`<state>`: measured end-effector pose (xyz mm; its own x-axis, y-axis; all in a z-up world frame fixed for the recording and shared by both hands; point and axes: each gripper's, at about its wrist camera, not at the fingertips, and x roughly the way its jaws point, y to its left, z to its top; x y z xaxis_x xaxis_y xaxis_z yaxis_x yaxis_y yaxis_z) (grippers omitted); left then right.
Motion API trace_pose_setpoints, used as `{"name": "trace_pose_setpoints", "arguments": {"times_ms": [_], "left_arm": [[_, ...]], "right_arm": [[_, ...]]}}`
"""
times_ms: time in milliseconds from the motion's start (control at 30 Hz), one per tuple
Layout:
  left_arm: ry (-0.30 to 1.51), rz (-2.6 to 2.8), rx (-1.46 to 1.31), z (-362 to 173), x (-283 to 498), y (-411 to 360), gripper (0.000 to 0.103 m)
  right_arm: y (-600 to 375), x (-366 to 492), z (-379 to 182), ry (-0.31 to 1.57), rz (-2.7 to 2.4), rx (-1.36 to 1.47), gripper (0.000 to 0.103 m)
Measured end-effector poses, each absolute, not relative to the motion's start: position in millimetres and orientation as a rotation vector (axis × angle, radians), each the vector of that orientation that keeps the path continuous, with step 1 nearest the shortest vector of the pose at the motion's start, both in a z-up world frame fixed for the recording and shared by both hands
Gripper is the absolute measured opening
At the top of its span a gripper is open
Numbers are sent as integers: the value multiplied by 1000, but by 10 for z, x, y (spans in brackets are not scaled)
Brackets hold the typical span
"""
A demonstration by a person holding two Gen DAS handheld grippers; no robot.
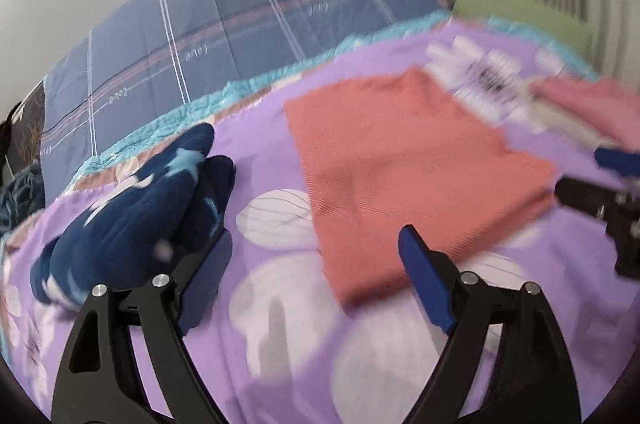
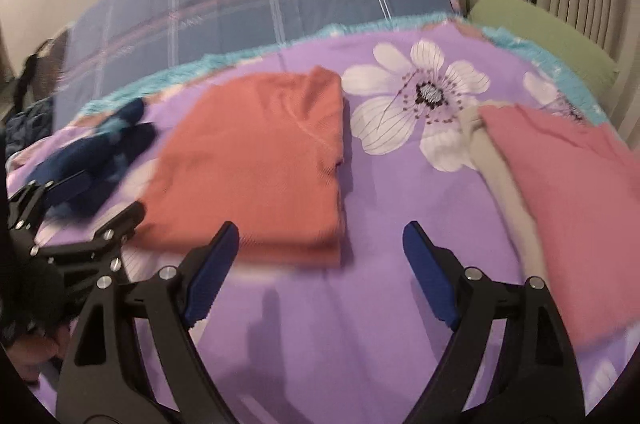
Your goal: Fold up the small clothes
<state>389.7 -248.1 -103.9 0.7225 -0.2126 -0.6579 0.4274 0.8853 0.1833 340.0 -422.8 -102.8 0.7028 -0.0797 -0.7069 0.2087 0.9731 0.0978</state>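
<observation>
Left wrist view: left gripper point(image 1: 308, 264) spread wide, nothing in it. The orange top point(image 1: 408, 175) lies folded mid-bed, navy bundle point(image 1: 132, 207) toward the left edge looks unfolded.

Right wrist view: right gripper point(image 2: 320, 276) also gaping and empty; pink piece point(image 2: 576, 199) near the right edge looks folded.

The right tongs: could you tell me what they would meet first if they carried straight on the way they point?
Probably the purple flowered bedspread: the open right tongs aim into the bare strip between the folded orange garment and the pink garment, though blur leaves depth uncertain.
</observation>
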Motion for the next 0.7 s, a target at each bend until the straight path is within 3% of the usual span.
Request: {"name": "trace_pose_setpoints", "arguments": {"times_ms": [67, 167, 700], "left_arm": [[626, -381, 303, -868, 3537, -2381, 98], [560, -411, 259, -638, 2937, -2222, 102], [384, -427, 163, 203, 824, -1582, 102]], "right_arm": [[-4130, 3018, -884, 730, -147, 147, 86], [-4004, 2459, -685, 651, -141, 103, 91], [-3446, 101, 112, 422, -227, 105, 100]]}}
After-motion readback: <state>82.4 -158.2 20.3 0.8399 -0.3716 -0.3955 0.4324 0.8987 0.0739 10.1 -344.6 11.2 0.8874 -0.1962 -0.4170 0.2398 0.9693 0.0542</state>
